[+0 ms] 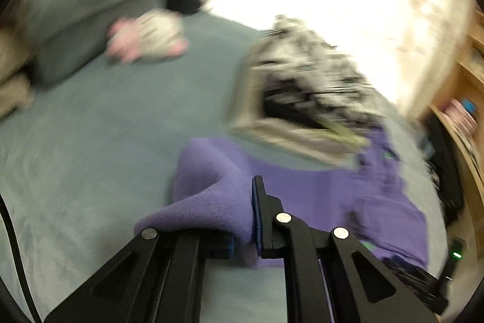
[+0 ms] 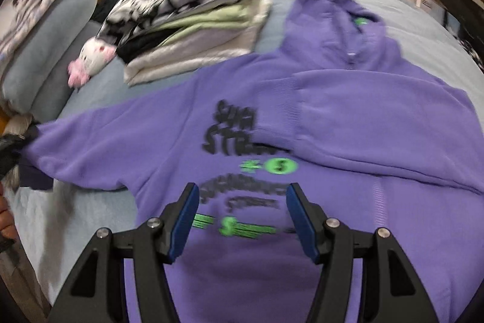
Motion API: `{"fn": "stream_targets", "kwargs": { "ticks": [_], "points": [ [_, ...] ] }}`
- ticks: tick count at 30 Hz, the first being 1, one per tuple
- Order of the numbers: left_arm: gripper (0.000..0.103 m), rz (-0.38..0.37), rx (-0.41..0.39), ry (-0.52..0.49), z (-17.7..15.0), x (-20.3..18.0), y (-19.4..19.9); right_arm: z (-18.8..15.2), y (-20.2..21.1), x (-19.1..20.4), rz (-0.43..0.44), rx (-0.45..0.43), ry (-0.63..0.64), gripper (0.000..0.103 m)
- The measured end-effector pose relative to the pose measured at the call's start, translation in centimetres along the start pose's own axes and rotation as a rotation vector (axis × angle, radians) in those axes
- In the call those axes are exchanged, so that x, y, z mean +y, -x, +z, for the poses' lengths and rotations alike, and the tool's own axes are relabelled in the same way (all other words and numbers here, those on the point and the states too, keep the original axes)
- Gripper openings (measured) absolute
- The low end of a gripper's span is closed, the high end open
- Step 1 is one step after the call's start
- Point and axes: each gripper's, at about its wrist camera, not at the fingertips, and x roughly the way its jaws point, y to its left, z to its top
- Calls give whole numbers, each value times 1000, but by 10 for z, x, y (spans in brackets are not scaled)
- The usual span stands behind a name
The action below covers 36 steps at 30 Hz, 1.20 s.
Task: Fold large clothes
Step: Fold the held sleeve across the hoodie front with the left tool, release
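Pinching a raised fold of the purple hoodie [image 1: 211, 202], the left claw [image 1: 243, 235] is pressed together on the fabric. The right claw [image 2: 240, 220] hangs spread above the hoodie's printed front, which lies flat on the bed [image 2: 90, 217], near the stacked clothes [image 2: 193, 20] at far left.

A bed [image 2: 90, 220] covered in grey-blue fabric is seen. A purple hoodie [image 2: 272, 117] is spread flat on it, a stack of folded clothes [image 2: 193, 29] lies beside the hood, and a pink-and-white plush toy [image 2: 90, 56] rests near grey pillows [image 2: 45, 50].
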Motion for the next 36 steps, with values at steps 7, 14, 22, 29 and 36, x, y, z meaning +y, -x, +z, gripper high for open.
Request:
{"fn": "stream_targets", "kwargs": {
  "ticks": [7, 14, 22, 29, 36],
  "points": [
    [8, -93, -45, -222, -15, -150, 19, -4, 57, -66, 3, -86, -116, 60],
    [8, -194, 125, -269, -86, -262, -52, -23, 92, -131, -33, -126, -196, 60],
    [27, -98, 301, -363, -168, -308, -129, -53, 104, -194, -49, -93, -276, 60],
    [94, -209, 339, -353, -177, -308, -100, -61, 109, -202, -12, -101, -282, 60],
    [94, -244, 364, -252, -180, -281, -65, -61, 116, -186, 34, -117, -226, 60]
  ]
}}
